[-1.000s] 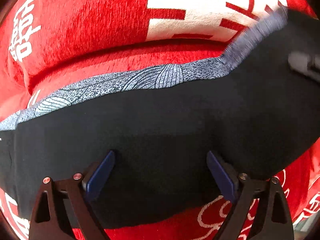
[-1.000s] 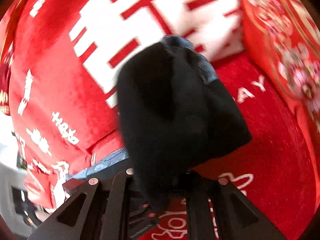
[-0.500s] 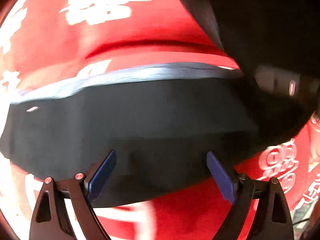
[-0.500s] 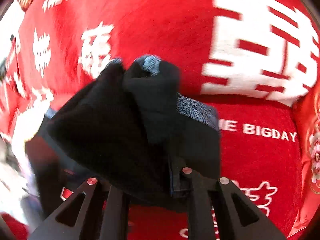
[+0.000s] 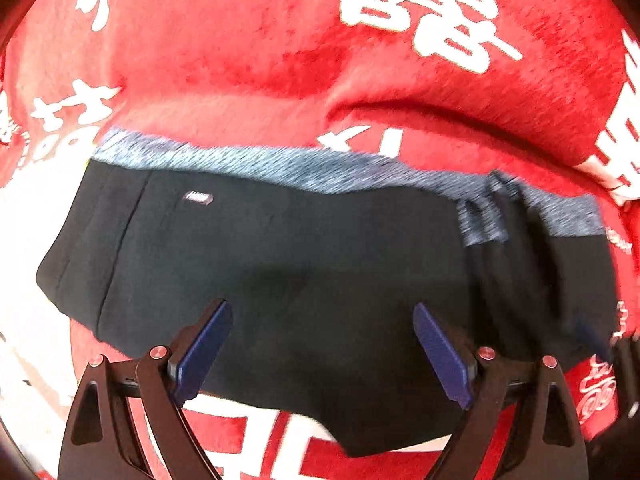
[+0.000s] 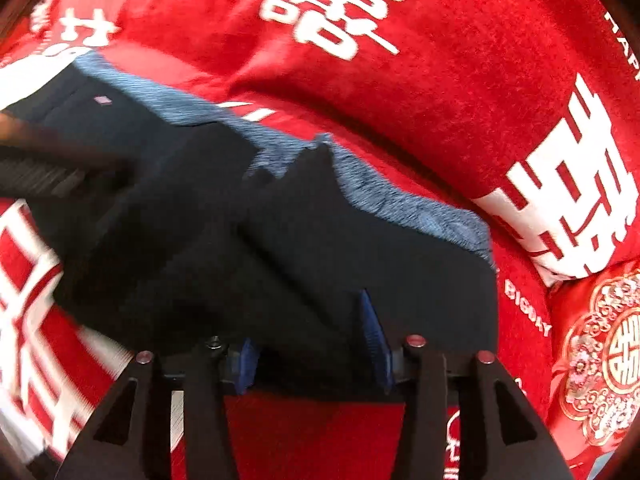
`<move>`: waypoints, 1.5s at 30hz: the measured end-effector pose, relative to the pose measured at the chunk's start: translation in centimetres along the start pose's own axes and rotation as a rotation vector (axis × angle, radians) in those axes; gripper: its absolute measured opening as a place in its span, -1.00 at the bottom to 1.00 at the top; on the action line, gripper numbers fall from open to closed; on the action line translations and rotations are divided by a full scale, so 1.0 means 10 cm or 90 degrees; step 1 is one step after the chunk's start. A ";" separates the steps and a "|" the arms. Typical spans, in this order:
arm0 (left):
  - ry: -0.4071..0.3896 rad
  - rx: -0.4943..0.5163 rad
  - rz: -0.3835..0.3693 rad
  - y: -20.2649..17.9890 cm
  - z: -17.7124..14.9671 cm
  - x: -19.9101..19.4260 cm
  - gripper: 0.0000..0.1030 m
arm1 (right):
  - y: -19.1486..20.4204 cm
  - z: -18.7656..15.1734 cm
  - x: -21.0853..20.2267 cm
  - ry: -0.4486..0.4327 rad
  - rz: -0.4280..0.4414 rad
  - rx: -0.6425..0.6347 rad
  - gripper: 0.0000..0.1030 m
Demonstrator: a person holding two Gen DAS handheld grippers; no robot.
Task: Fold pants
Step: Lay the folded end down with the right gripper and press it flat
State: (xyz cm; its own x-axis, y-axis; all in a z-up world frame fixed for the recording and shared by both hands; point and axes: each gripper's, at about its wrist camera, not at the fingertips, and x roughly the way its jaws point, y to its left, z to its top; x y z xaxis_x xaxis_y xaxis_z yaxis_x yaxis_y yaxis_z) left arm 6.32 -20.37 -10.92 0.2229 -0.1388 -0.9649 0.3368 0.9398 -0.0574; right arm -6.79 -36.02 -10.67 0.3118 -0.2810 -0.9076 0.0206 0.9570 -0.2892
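The blanket (image 5: 248,52) is soft and rumpled, so the fold may slide. The pants (image 5: 280,264) lie folded mid-blanket, one end bunched. The left gripper (image 5: 322,354) hangs wide and empty above them. The right gripper (image 6: 314,342) is opening, cloth between its jaws; it may snag.
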 end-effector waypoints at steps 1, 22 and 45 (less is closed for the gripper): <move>0.001 0.006 -0.019 -0.06 0.05 -0.02 0.80 | -0.04 -0.05 -0.07 0.000 0.018 0.007 -0.01; 0.143 0.151 -0.233 -1.23 0.42 0.27 -0.53 | -1.33 -0.59 -0.07 0.068 0.209 0.373 -0.22; 0.135 0.151 -0.211 -1.08 -0.01 0.26 -0.89 | -1.75 -0.03 0.33 0.046 0.346 0.368 -0.32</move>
State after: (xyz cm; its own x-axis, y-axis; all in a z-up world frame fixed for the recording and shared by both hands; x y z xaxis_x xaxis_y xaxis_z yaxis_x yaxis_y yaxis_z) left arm 3.16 -30.84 -12.84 -0.1154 -0.3293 -0.9371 0.5639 0.7550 -0.3348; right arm -6.40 -53.71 -8.71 0.3576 0.2508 -0.8996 0.3787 0.8416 0.3852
